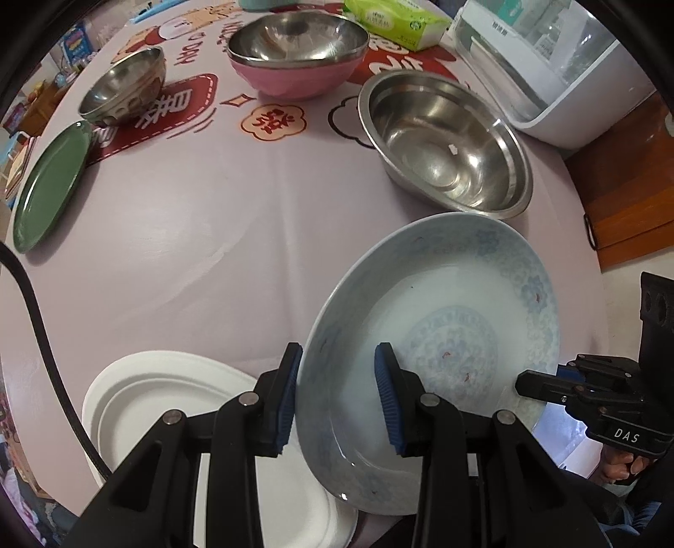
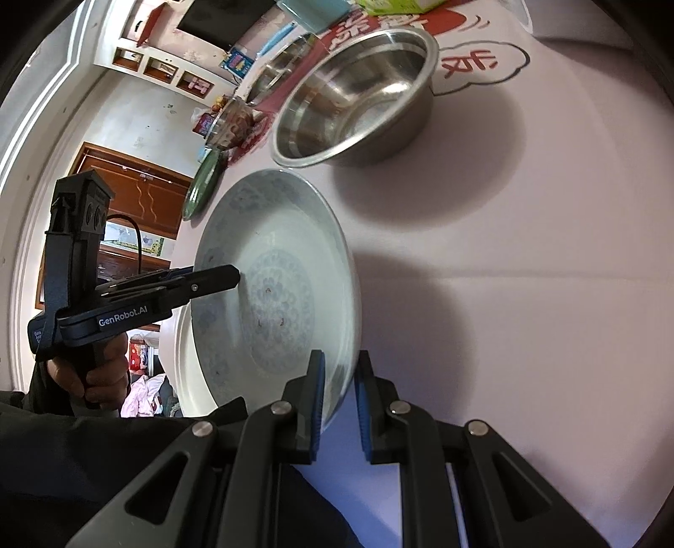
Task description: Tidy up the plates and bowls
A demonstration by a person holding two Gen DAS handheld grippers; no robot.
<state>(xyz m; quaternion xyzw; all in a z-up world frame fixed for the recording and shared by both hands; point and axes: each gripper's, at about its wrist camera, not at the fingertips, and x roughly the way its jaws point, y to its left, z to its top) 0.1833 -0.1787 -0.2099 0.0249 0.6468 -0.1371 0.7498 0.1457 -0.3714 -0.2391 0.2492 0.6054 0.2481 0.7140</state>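
Note:
A pale blue patterned deep plate [image 1: 442, 303] is held tilted above the pink tablecloth by both grippers. My left gripper [image 1: 339, 392] is shut on its near rim, one pad outside and one inside. My right gripper [image 2: 339, 400] is shut on the opposite rim [image 2: 337, 379]. In the left wrist view the right gripper [image 1: 522, 383] shows at the plate's right edge. In the right wrist view the left gripper [image 2: 236, 276] reaches over the plate [image 2: 269, 253]. A white plate [image 1: 160, 404] lies on the table below and left of the blue one, and its edge [image 2: 183, 337] shows behind the blue plate.
A steel basin [image 1: 446, 143] stands just beyond the blue plate. Farther back are a pink bowl [image 1: 295, 80] with a steel bowl nested in it, a small steel bowl [image 1: 122, 84], a green plate [image 1: 50, 185] at the left edge, a tissue pack [image 1: 396, 21] and a white appliance [image 1: 568, 71].

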